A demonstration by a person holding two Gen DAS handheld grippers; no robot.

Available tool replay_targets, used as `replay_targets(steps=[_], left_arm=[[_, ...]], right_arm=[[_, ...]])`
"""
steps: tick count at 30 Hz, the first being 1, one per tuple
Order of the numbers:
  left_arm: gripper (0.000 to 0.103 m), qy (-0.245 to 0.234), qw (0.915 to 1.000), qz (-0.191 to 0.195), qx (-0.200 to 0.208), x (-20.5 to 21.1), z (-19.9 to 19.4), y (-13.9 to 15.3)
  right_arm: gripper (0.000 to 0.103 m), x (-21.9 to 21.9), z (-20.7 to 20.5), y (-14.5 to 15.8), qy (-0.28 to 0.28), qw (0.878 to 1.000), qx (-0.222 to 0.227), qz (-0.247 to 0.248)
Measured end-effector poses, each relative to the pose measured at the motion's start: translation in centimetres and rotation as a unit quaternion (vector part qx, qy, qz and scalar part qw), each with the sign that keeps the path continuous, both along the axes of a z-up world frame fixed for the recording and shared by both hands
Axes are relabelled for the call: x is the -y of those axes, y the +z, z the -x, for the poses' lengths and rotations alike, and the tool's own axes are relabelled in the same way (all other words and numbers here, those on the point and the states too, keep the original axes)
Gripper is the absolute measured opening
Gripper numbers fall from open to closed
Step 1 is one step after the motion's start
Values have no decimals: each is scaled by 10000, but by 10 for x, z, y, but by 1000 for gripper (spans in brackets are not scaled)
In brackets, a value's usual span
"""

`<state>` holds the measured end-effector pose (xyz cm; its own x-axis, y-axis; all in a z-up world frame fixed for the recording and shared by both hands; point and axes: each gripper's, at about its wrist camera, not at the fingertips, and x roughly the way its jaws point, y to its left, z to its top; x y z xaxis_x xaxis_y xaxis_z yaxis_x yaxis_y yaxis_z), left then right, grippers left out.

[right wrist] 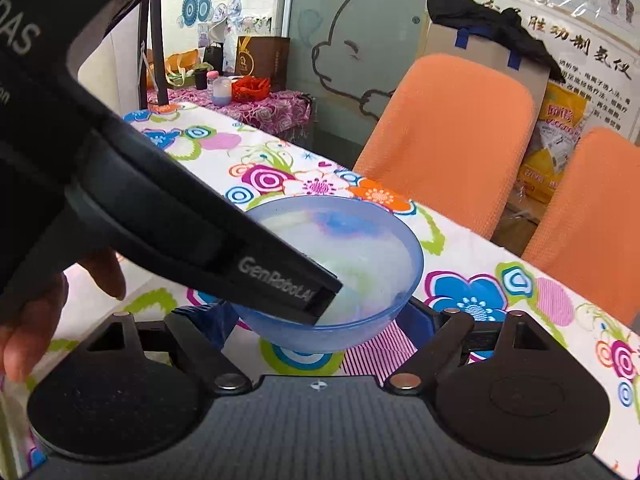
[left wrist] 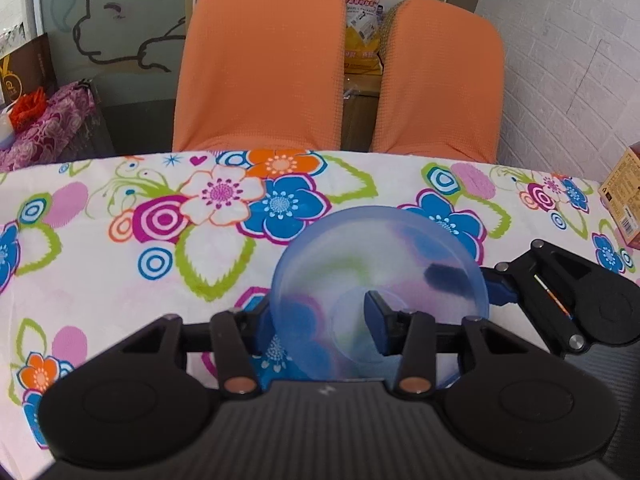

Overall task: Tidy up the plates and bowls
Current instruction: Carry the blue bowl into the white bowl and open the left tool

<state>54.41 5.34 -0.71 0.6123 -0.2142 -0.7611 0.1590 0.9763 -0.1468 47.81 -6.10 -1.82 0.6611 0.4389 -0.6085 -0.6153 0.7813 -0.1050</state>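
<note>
A translucent blue bowl (left wrist: 380, 248) (right wrist: 360, 248) sits low over the flowered tablecloth (left wrist: 120, 280). My left gripper (left wrist: 318, 320) straddles its near-left wall, one finger outside the rim and the other inside over the base, with a visible gap between them. In the right wrist view that inner fingertip (right wrist: 322, 300) dips into the bowl. My right gripper (right wrist: 312, 320) stands wide open, its fingers on either side of the bowl's lower body. One of its fingers (left wrist: 500, 290) shows beside the bowl's right rim. I cannot tell whether the bowl rests on the cloth.
Two orange chairs (left wrist: 260, 68) (left wrist: 440, 76) stand behind the table's far edge. A brown carton (left wrist: 624, 200) sits at the right end of the table. A person's hand (right wrist: 32, 320) holds the left gripper. A cluttered side table (right wrist: 248, 100) stands further back.
</note>
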Motion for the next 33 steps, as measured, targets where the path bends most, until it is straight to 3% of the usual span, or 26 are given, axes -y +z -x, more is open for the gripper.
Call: replay_targets(steps=[8, 14, 17, 23, 29, 33], left_arm=[[42, -243, 9981, 27, 559, 25, 63, 62], [42, -552, 9962, 281, 609, 58, 133, 93], [42, -789, 9950, 318, 528, 82, 175, 87], [42, -1259, 9912, 346, 204, 128, 240, 48], [44, -1359, 9903, 267, 86, 146, 268, 21], [57, -1302, 9911, 266, 92, 143, 270, 15]], right_arm=[[72, 23, 52, 56, -23, 9991, 419, 84], [72, 55, 123, 79, -174, 9982, 523, 238], [72, 77, 164, 73, -351, 9983, 392, 256], [72, 108, 221, 42, -822, 9963, 18, 240], [72, 119, 238, 21, -956, 9952, -104, 157], [73, 122, 248, 15, -996, 9948, 49, 197]])
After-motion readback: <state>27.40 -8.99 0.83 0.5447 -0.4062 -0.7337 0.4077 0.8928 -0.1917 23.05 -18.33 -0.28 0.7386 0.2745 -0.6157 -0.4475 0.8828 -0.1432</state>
